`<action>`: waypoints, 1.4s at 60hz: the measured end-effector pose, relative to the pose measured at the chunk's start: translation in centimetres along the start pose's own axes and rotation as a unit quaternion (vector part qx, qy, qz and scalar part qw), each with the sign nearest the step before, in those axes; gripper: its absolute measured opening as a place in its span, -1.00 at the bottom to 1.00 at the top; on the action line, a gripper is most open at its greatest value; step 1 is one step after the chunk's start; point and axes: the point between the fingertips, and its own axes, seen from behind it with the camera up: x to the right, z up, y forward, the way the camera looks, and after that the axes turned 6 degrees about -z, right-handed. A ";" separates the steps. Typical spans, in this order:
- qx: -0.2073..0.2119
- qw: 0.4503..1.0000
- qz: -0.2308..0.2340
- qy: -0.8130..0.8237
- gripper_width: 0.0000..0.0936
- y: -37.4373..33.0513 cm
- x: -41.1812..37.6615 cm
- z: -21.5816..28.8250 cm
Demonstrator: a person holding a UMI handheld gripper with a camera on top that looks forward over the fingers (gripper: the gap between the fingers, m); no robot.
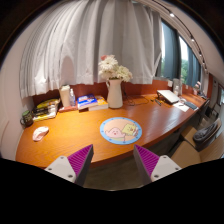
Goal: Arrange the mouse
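Note:
A small pale pink mouse (pixel 40 132) lies on the left end of the curved wooden desk (pixel 85 135), far ahead and to the left of my fingers. A round blue mouse mat (pixel 120 130) with a cartoon print lies on the desk just beyond and between my fingers. My gripper (pixel 112 160) is open and empty, held in front of the desk's near edge, with its magenta pads (pixel 78 160) wide apart.
A white vase of flowers (pixel 114 92) stands behind the mat. Books (pixel 45 109), a white jar (pixel 67 97) and a blue box (pixel 88 101) sit at the back left. A keyboard (pixel 168 96) lies at the right end. Curtains and windows are behind.

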 end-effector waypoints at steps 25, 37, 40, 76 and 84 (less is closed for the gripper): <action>-0.071 0.984 0.144 -0.082 0.74 2.5 -28.8 -10.3; -0.076 0.977 0.176 -0.099 0.74 5.7 -38.8 -9.7; -0.076 0.976 0.179 -0.102 0.74 6.6 -40.7 -9.4; -0.102 0.974 0.166 -0.115 0.68 15.1 -51.2 -6.2; -0.107 0.974 0.164 -0.113 0.55 16.0 -51.6 -5.7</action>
